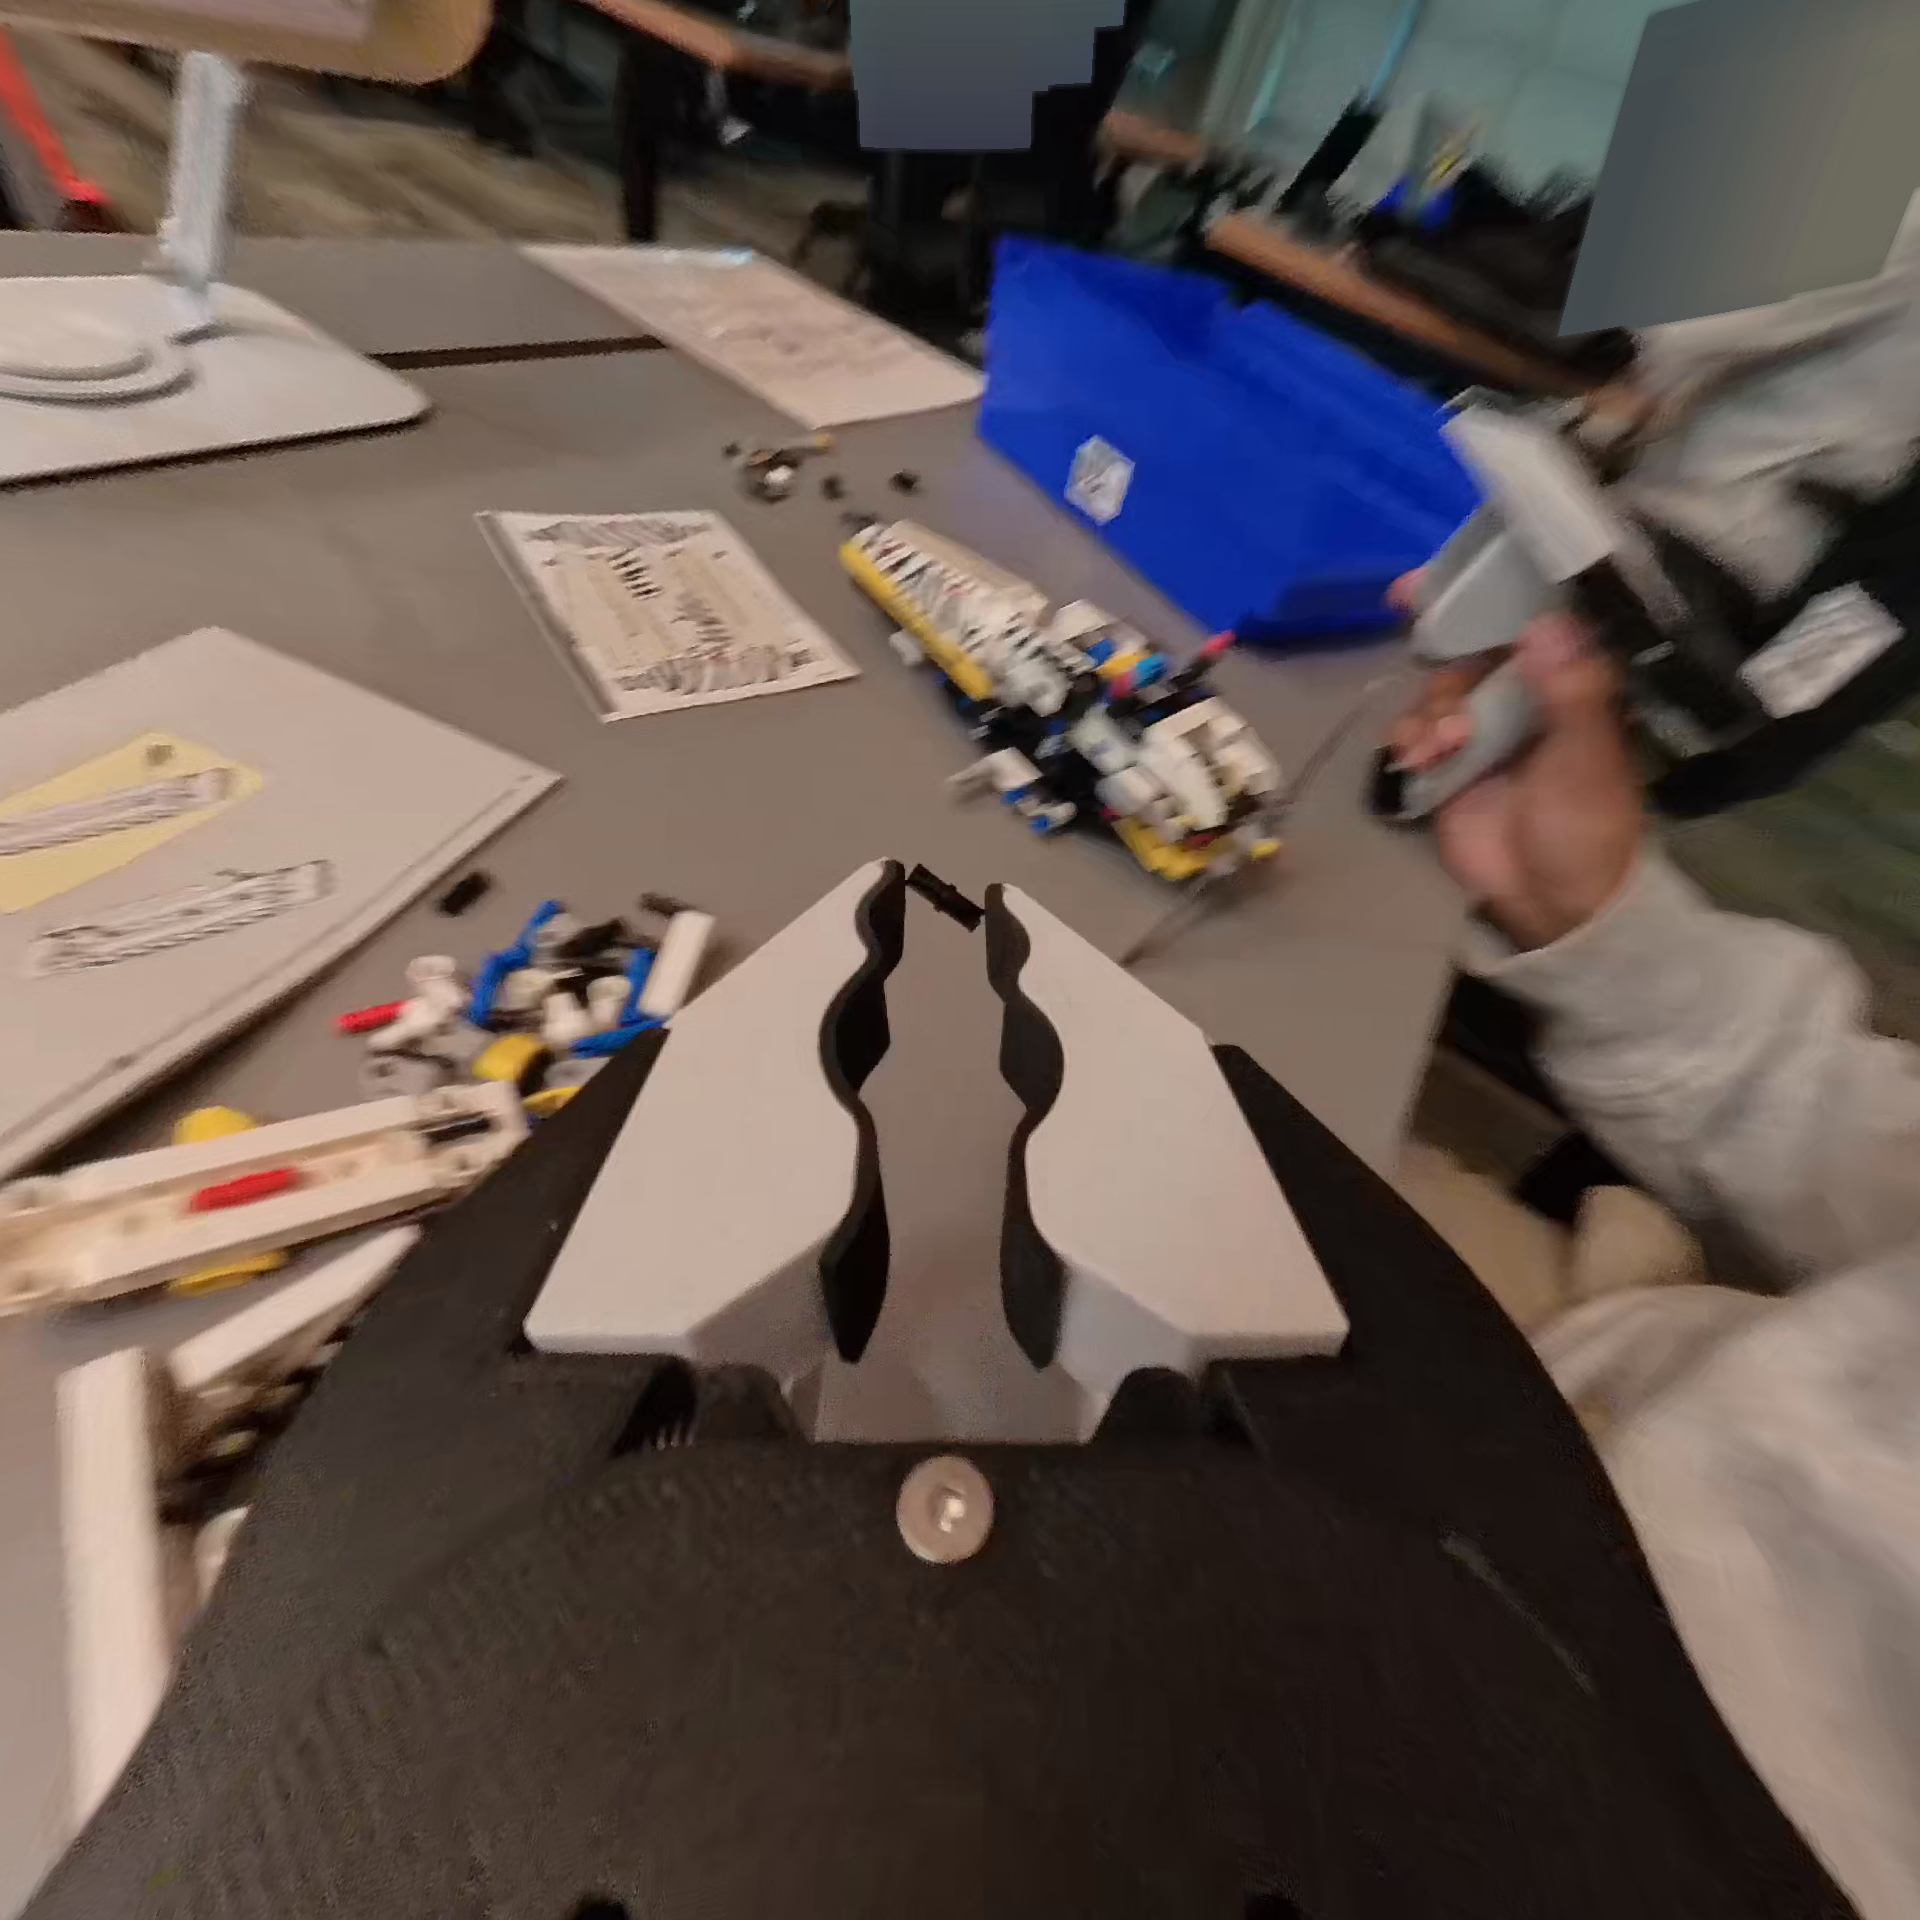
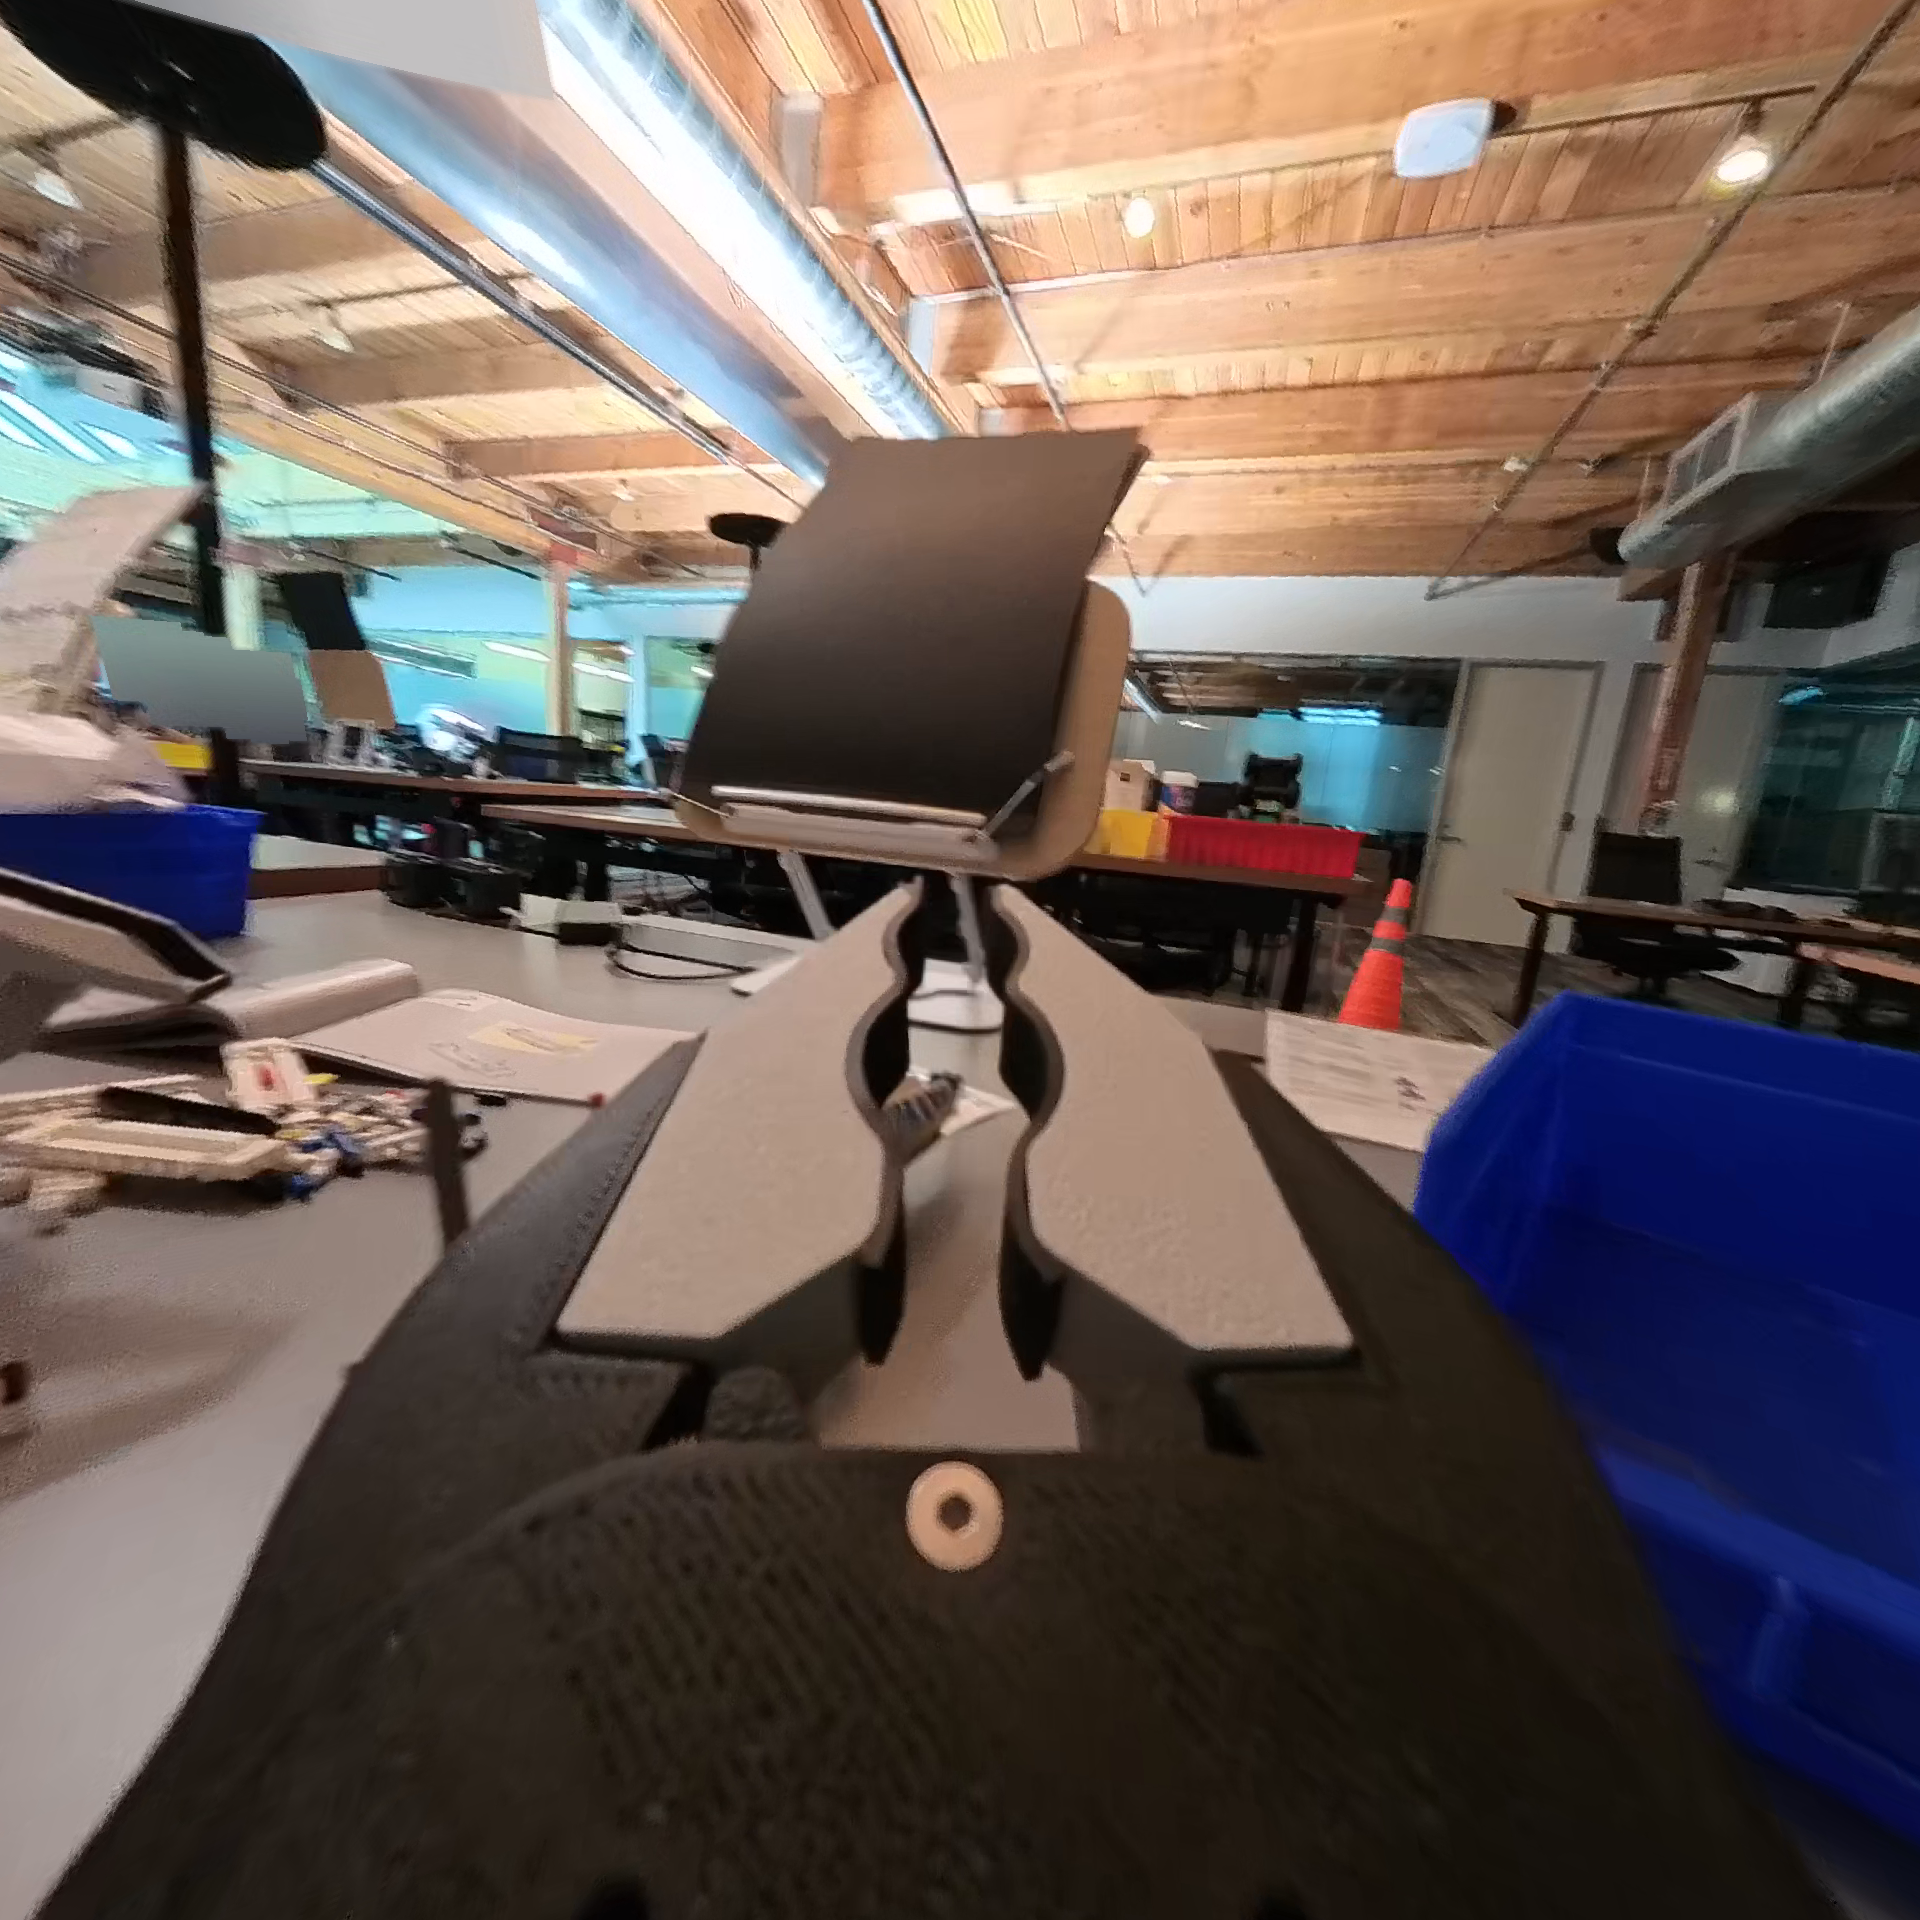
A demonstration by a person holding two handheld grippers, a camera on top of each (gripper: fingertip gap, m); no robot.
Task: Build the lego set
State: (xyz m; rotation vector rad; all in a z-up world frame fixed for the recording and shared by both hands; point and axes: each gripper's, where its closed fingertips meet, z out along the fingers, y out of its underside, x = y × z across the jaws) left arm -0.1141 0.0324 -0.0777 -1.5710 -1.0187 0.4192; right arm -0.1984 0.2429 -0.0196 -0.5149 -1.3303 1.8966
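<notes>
Left gripper (image 1: pixel 943 896) pinches a small black peg (image 1: pixel 945 896) at its very tips; the half-built model (image 1: pixel 1060 691) lies ahead and to the right, long axis running diagonally away; right gripper (image 2: pixel 961 914) is lifted, jaws slightly apart, empty, looking over the table.

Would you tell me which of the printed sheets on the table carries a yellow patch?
The large sheet at the left edge, beside the loose piece pile. The middle sheet and far sheet show only black print.
</notes>
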